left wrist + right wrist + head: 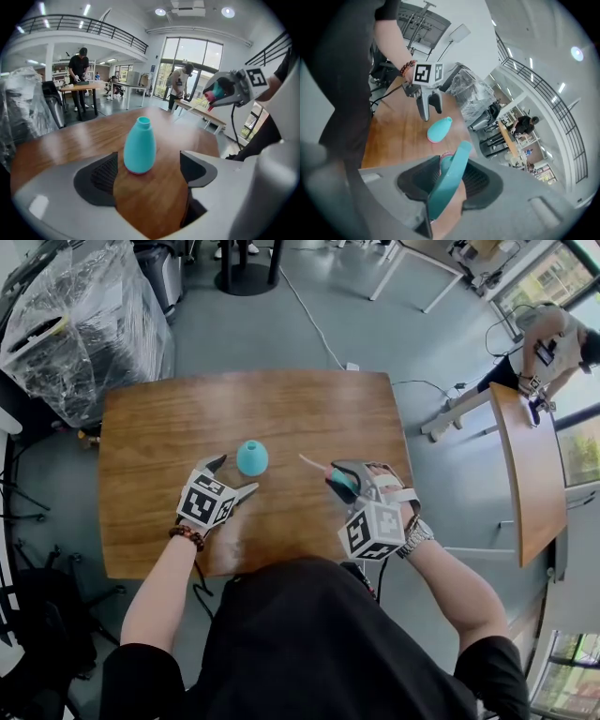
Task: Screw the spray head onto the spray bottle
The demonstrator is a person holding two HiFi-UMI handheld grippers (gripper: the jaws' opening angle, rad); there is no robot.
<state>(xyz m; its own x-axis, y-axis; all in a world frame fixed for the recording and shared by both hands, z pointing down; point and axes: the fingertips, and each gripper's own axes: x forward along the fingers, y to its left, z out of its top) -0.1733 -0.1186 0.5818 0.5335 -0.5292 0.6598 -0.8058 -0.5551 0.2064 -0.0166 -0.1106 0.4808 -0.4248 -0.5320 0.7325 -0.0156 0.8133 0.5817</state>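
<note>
A teal spray bottle with an open neck stands upright near the middle of the wooden table. My left gripper is open just in front of it. In the left gripper view the bottle stands a little beyond the gap between the two jaws of that gripper, touching neither. My right gripper is to the right, shut on the teal spray head, whose pink tube points toward the bottle. The right gripper view shows the bottle and the left gripper ahead.
A plastic-wrapped stack stands off the table's far left corner. A second wooden table is at the right, with a person bent over its far end. More people work at desks in the background.
</note>
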